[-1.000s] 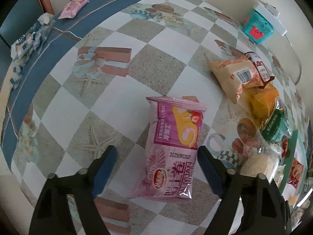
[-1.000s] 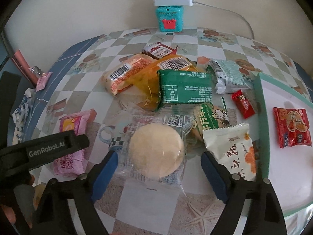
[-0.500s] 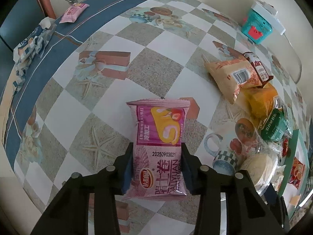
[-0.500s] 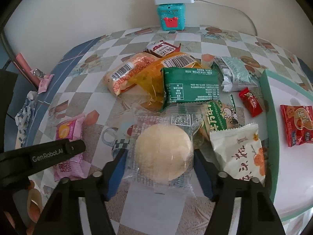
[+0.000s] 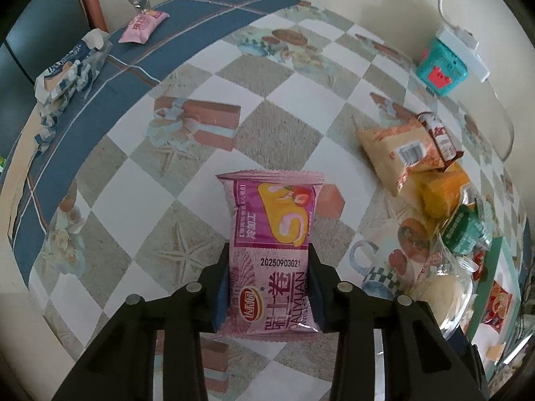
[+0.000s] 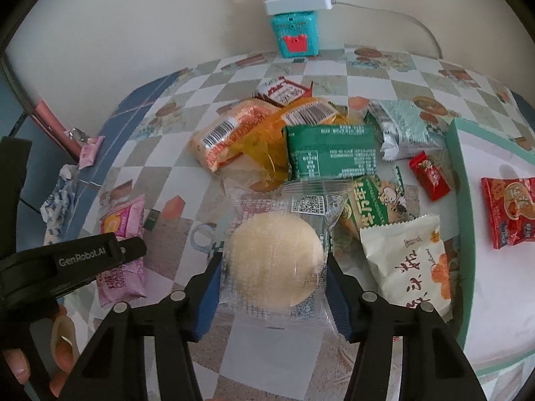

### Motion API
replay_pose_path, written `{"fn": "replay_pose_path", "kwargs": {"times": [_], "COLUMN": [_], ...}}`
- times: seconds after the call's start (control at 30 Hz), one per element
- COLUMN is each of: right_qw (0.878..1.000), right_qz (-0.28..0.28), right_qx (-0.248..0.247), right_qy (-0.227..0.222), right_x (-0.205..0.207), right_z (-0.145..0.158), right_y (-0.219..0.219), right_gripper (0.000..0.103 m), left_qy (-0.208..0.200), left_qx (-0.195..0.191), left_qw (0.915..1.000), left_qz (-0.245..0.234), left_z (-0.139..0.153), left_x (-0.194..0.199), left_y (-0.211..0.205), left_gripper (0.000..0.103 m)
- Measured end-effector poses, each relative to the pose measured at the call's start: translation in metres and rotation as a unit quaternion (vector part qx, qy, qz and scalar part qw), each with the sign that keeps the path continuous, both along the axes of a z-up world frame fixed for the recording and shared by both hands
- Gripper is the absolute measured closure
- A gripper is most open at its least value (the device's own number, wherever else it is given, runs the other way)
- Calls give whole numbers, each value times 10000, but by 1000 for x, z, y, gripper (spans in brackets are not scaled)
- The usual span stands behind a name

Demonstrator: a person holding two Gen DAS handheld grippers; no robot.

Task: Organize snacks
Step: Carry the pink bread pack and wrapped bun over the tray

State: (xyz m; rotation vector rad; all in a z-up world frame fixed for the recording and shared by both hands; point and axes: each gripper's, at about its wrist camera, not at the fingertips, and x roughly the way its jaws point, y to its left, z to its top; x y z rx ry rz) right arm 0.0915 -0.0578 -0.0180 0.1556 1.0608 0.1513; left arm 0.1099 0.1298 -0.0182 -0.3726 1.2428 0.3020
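Note:
My left gripper [image 5: 269, 284] is shut on a pink swiss-roll packet [image 5: 272, 244] and holds it over the checkered tablecloth; the packet also shows in the right wrist view [image 6: 122, 250]. My right gripper [image 6: 272, 287] is shut on a clear packet with a round pale bun [image 6: 276, 260]. A heap of snacks lies behind it: a green packet [image 6: 331, 157], an orange packet [image 6: 267, 147], a silver-green packet [image 6: 401, 130]. A white tray with a teal rim [image 6: 463, 220] at the right holds a red packet [image 6: 508, 210].
A teal box [image 6: 296, 35] with a white power strip stands by the wall. A white packet with orange print [image 6: 408, 260] leans on the tray rim. A small pink packet [image 5: 143, 25] and a blue-white wrapper [image 5: 67, 73] lie at the far left table edge.
Both grippers closed from wide open: the left onto the pink swiss-roll packet, the right onto the bun packet. Both packets have lifted slightly.

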Motion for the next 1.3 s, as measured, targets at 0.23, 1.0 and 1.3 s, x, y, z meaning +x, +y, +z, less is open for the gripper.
{"fn": "replay_pose_path", "kwargs": {"times": [0.23,1.0,1.3], "right_qw": [9995,9828,9586], "right_qz": [-81,-1737,-2732], "right_qx": [-126,-333,-636], "right_qy": [-270,-526,-500], "right_x": [-6,-36,-58], "right_z": [28,81,89], "right_y": [-6,-130,-209], "right_gripper": [43,43,43], "left_qy": [-301,-1117,-1196], "left_qx": [-5,268,411], "left_qw": [9995,9864,9739], "left_qz": [50,-1173,-1882], "left_z": [28,100,107], "left_x": [-12,-25,-31], "left_y": [5,-120,-192], "left_gripper": [62,62,62]}}
